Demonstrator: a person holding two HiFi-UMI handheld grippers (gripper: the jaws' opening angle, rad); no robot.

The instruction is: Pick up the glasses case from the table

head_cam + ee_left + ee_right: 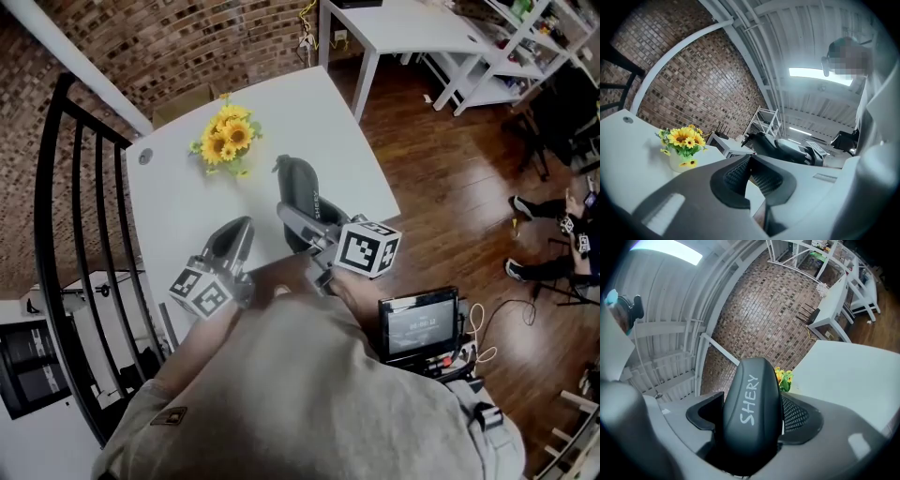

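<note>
**Glasses case point(751, 401) gripped in my right fingers point(800, 416), apparently clear of the white surface point(178, 206).**
Right fingers are part-open and clamped on the case's sides. Left fingers point(735, 177) are closed and empty, at the case's 8 o'clock; sunflowers point(226, 138) at 10 o'clock. Advice: hold pressure steady and the case level, since the smooth rounded shell could slip.

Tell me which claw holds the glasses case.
The right claw: its jaws clamp the dark glasses case marked SHERY. The left claw is shut, empty.
</note>
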